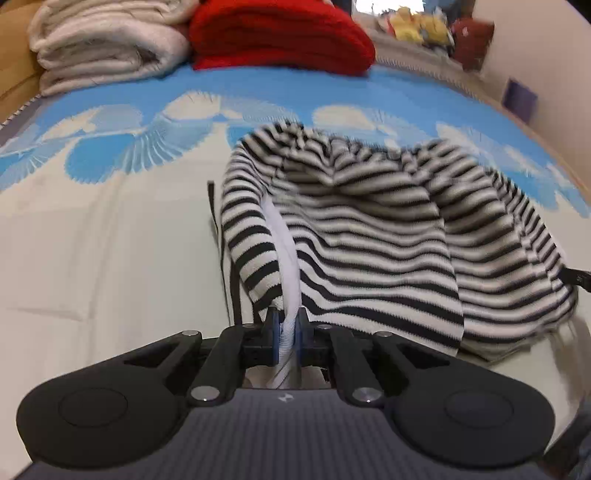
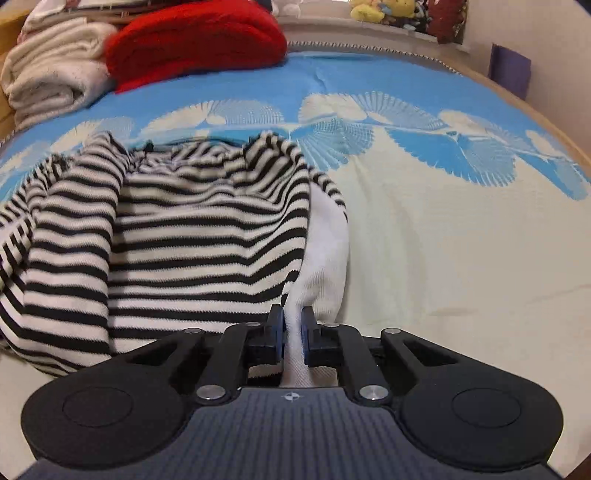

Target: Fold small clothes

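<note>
A small black-and-white striped garment (image 1: 369, 236) with a white lining lies bunched on the bed. My left gripper (image 1: 288, 321) is shut on its white edge at the garment's left side. In the right wrist view the same striped garment (image 2: 184, 236) spreads to the left, and my right gripper (image 2: 292, 321) is shut on its white edge at the garment's right side. Both hold the cloth low over the bedspread. A thin black strap (image 1: 221, 243) hangs beside the garment on the left.
The bed has a cream and blue patterned bedspread (image 1: 92, 240). A folded white blanket (image 1: 103, 48) and a folded red knit (image 1: 280, 37) lie at the far end. Plush toys (image 2: 384, 9) sit on a ledge behind. A wall (image 2: 554, 44) runs along the right.
</note>
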Demonstrator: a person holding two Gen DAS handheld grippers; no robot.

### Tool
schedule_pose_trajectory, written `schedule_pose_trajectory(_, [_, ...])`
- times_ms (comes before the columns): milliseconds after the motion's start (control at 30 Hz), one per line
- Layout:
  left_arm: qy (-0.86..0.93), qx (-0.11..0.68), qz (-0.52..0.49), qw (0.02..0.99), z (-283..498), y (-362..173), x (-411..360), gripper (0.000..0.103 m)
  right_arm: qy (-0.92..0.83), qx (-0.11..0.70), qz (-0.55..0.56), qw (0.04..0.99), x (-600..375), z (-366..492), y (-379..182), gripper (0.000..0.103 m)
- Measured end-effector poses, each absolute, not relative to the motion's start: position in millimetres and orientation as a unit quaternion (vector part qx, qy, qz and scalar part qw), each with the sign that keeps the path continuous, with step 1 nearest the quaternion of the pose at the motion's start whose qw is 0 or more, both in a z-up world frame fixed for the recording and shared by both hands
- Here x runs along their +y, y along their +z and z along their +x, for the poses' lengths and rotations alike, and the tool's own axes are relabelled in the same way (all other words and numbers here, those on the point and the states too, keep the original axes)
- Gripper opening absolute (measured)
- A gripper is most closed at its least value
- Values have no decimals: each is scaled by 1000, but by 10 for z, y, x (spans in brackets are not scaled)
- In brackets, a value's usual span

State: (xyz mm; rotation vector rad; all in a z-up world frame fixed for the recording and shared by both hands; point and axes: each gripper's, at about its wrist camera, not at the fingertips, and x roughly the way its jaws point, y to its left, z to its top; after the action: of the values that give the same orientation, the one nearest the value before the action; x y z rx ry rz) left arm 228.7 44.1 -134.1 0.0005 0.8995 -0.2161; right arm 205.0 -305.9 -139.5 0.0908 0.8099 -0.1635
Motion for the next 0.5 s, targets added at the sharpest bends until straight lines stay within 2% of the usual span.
schedule_pose_trajectory(200, [-81, 413, -12, 907, 2306, -1223, 663, 6, -109, 311, 61, 942, -3203, 1870, -1100, 8])
schedule_pose_trajectory(333, [-67, 403, -49, 911, 2395, -1130, 953, 6, -127, 294, 98, 942, -3364, 1870, -1058, 7])
schedule_pose_trajectory(500, [-46, 399, -30, 915, 2419, -1134, 994, 6, -95, 284, 130, 945, -3420, 1827, -967, 7])
